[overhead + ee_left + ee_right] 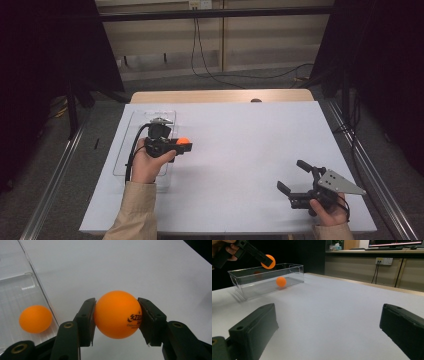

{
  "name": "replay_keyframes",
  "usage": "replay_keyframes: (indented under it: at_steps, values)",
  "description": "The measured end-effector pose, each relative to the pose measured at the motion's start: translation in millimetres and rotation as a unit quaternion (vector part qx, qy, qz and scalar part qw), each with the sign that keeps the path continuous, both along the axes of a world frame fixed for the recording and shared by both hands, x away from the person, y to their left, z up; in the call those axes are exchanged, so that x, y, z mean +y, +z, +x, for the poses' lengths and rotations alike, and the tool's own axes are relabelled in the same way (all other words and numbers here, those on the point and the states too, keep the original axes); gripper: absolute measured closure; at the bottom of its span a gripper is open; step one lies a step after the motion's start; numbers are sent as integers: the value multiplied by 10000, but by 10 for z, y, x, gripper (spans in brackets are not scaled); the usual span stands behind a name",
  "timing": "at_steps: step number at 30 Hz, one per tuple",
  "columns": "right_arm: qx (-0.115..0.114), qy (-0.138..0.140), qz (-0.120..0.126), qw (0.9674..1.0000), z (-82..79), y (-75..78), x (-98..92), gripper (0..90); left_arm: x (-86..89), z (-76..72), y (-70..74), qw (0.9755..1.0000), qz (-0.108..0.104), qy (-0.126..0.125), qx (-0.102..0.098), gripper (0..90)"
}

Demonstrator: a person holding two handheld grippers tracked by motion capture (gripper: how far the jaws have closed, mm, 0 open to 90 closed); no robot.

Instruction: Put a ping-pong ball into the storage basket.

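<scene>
Left gripper (117, 320): fingers clamped on an orange ball (117, 314), held beside the clear box (131, 131).
Right gripper (300, 177): fingers held apart, empty, near right of the bench (240, 150).

Counter (240, 150): white top w/ a strip of bare wood along the far edge, standing on grey floor (50, 165). Directly on it sits a clear plastic bin (131, 131), long & rectangular, just beside & partly under the left tool (186, 147), well apart from the right tool (290, 176); one orange ball (281, 281) lies on the bin's bottom. Rest of the white top btw the two tools is plain, nothing else resting on it.
</scene>
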State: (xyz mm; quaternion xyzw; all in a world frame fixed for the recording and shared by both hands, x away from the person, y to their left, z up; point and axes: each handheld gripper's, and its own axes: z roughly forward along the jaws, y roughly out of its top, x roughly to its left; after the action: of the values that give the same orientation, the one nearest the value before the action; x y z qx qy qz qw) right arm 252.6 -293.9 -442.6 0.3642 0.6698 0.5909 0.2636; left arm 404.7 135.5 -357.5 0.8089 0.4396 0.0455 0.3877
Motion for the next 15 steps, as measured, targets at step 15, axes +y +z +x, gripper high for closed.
replay_keyframes:
  at_steps: [15]
  values:
    - [1, 5, -1, 10000, 0, 0, 0, 7, 69, 2, 30, 10000, -1, 15, -6, 510]
